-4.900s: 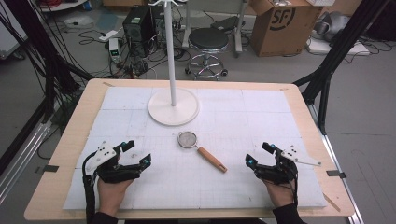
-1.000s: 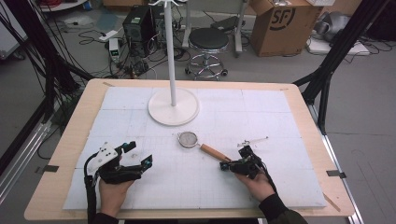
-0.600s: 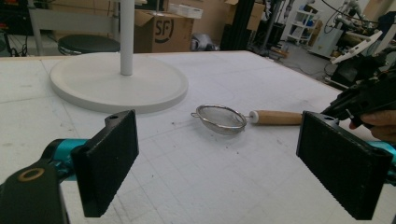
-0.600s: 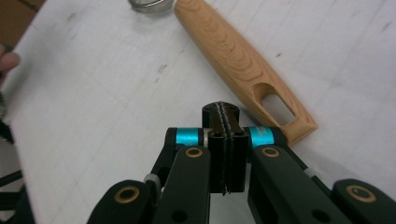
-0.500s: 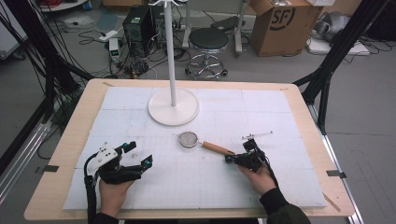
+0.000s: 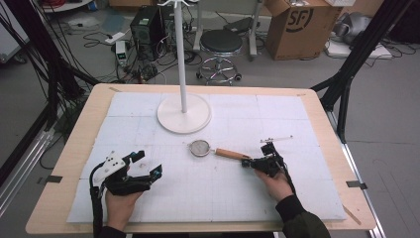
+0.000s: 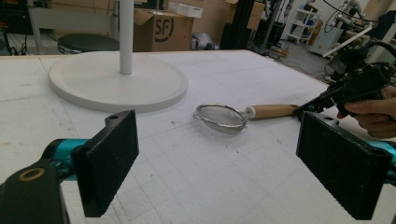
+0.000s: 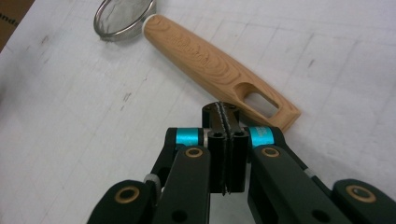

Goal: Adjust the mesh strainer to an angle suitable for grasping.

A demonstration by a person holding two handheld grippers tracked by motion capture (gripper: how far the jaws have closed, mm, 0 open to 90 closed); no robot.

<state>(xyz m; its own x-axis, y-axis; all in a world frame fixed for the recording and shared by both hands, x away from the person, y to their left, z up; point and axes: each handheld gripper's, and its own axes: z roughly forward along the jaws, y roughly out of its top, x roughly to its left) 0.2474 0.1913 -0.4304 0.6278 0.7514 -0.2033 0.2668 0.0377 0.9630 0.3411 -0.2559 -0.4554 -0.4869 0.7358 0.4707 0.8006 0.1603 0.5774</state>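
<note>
A small metal mesh strainer (image 6: pixel 200 148) with a wooden handle (image 6: pixel 232 154) lies mid-table on the white mat. My right gripper (image 6: pixel 246 162) is shut with nothing between its jaws. Its tips (image 8: pixel 224 119) sit right against the slotted end of the handle (image 8: pixel 210 60); I cannot tell if they press on it. My left gripper (image 6: pixel 148 164) rests at the front left, jaws wide open and empty. In the left gripper view (image 7: pixel 224 163) it faces the strainer (image 7: pixel 222 116), with the right gripper (image 7: pixel 327 100) beyond it.
A white stand with a round base (image 6: pixel 184 114) and a tall pole rises behind the strainer. The white gridded mat (image 6: pixel 297 193) covers most of the wooden table (image 6: pixel 79 144). A thin white stick (image 6: pixel 277 139) lies just beyond the right gripper.
The right gripper came in from the table's right side to the handle's end, then slid a little farther from the person. The handle swung that way with it. The left gripper stayed put.
</note>
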